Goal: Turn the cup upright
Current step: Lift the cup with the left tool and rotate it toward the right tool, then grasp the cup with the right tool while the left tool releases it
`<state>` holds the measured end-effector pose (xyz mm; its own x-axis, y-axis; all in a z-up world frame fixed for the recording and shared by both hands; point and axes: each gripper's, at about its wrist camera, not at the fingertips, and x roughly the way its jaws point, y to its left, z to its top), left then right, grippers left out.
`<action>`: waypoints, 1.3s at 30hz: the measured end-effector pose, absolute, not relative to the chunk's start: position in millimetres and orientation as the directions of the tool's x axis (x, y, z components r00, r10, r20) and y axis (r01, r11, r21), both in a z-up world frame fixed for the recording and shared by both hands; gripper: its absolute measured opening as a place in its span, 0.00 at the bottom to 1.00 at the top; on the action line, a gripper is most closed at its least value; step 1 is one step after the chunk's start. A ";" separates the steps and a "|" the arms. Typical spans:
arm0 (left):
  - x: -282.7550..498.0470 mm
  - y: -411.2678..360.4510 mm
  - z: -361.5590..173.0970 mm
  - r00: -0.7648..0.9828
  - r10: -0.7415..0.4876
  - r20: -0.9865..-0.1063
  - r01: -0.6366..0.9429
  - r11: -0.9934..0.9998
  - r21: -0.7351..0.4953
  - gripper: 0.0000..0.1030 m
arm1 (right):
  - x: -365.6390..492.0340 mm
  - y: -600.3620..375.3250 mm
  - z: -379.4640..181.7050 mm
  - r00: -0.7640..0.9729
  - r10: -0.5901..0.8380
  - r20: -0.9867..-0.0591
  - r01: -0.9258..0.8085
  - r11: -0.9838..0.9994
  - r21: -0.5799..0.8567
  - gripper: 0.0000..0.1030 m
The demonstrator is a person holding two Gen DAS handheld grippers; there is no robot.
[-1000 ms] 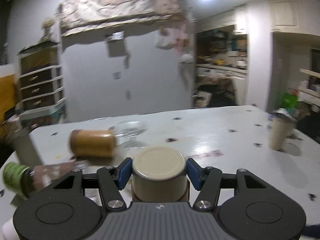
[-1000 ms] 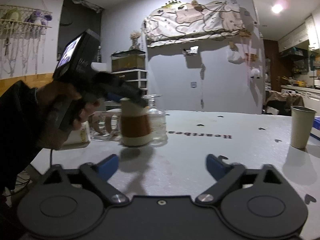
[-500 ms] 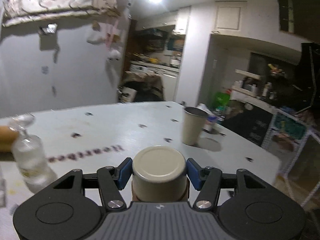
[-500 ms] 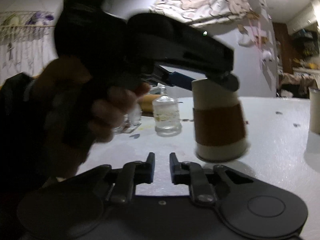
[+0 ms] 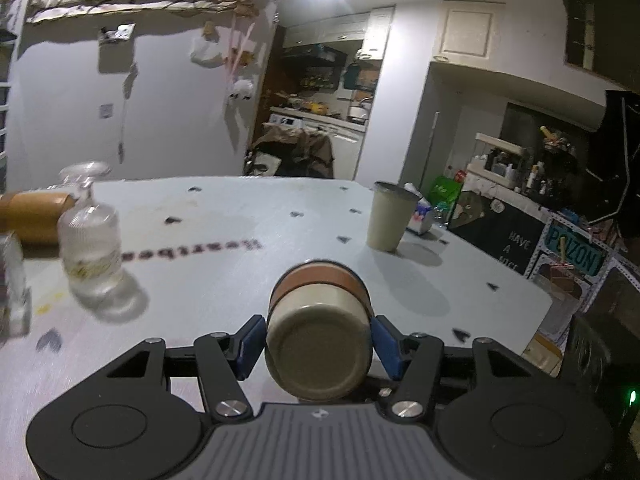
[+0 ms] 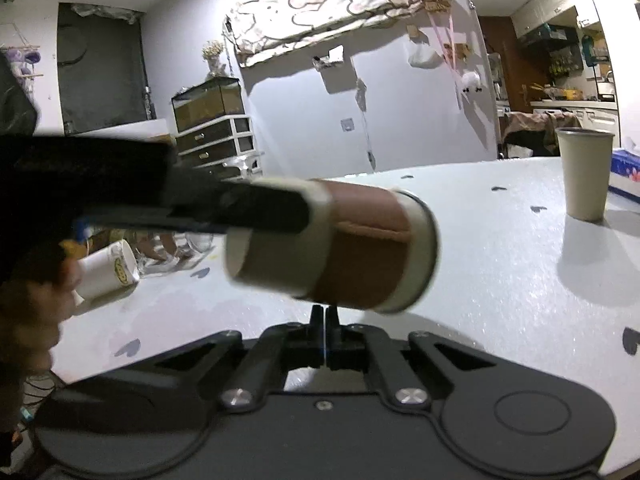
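Observation:
My left gripper [image 5: 318,350] is shut on a beige paper cup with a brown sleeve [image 5: 318,336]. Its closed base faces the left wrist camera. In the right wrist view the cup [image 6: 340,244] lies nearly horizontal in the air above the white table [image 6: 500,272], mouth pointing right. The left gripper's black body [image 6: 160,200] reaches in from the left. My right gripper [image 6: 325,316] is shut and empty, just below and in front of the cup.
A second beige cup [image 5: 390,216] stands upright at the far right, also in the right wrist view [image 6: 584,172]. A glass bottle [image 5: 90,244] and a lying brown cup [image 5: 32,216] are at the left. A white cup [image 6: 108,270] lies on its side. The table edge [image 5: 540,320] is close at right.
The left gripper has tipped the cup from upside down to nearly horizontal, lifted over the table. The right gripper has closed fully.

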<state>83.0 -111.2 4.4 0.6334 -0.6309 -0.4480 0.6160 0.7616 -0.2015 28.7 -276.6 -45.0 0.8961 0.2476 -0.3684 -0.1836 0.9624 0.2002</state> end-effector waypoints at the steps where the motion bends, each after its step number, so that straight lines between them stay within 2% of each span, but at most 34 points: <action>1: 82.1 -109.4 1.4 0.637 -0.623 -0.455 0.608 0.768 -0.201 0.57 | 28.1 -275.8 -46.3 0.893 0.239 -0.380 -0.176 0.965 0.194 0.01; 8: 72.0 -106.5 -19.7 0.644 -0.586 -0.492 0.568 0.797 -0.206 0.57 | 27.8 -289.0 -41.6 0.900 0.152 -0.408 -0.091 0.982 0.167 0.04; 10: 69.3 -110.4 -30.7 0.642 -0.572 -0.510 0.557 0.805 -0.203 0.57 | 24.2 -299.4 -34.8 0.904 0.146 -0.401 -0.069 0.977 0.201 0.09; 12: 63.2 -113.3 -33.7 0.665 -0.562 -0.491 0.556 0.812 -0.177 0.57 | 20.1 -312.0 -28.0 0.907 0.158 -0.390 -0.053 0.962 0.268 0.17; 16: 57.5 -115.3 -36.3 0.688 -0.552 -0.471 0.547 0.821 -0.162 0.57 | 24.4 -334.2 -22.0 0.890 0.263 -0.374 -0.062 0.880 0.471 0.71; 17: 55.9 -114.6 -38.3 0.694 -0.551 -0.463 0.546 0.822 -0.159 0.57 | 31.4 -339.9 -23.1 0.875 0.312 -0.370 -0.068 0.836 0.544 0.75; 22: 50.6 -116.2 -39.9 0.703 -0.548 -0.454 0.550 0.823 -0.141 0.57 | 63.7 -342.7 -31.3 0.824 0.416 -0.384 -0.033 0.713 0.700 0.77; 31: 47.1 -113.9 -42.4 0.706 -0.549 -0.448 0.555 0.821 -0.133 0.57 | 119.1 -335.1 -49.3 0.705 0.512 -0.492 0.052 0.654 0.755 0.80; 34: 45.5 -114.8 -43.3 0.709 -0.547 -0.445 0.556 0.822 -0.124 0.57 | 133.7 -339.7 -59.0 0.654 0.570 -0.498 0.074 0.607 0.791 0.80; 35: 44.9 -114.6 -43.3 0.707 -0.552 -0.442 0.560 0.819 -0.127 0.59 | 135.8 -340.3 -57.9 0.641 0.580 -0.503 0.070 0.609 0.790 0.77; 38: 43.3 -112.6 -42.1 0.736 -0.523 -0.430 0.532 0.840 -0.112 0.89 | 130.7 -339.0 -47.1 0.646 0.567 -0.511 0.029 0.651 0.759 0.77; 39: 42.0 -110.5 -41.3 0.750 -0.515 -0.415 0.522 0.846 -0.106 0.90 | 127.4 -338.3 -40.3 0.665 0.546 -0.510 -0.002 0.683 0.730 0.77</action>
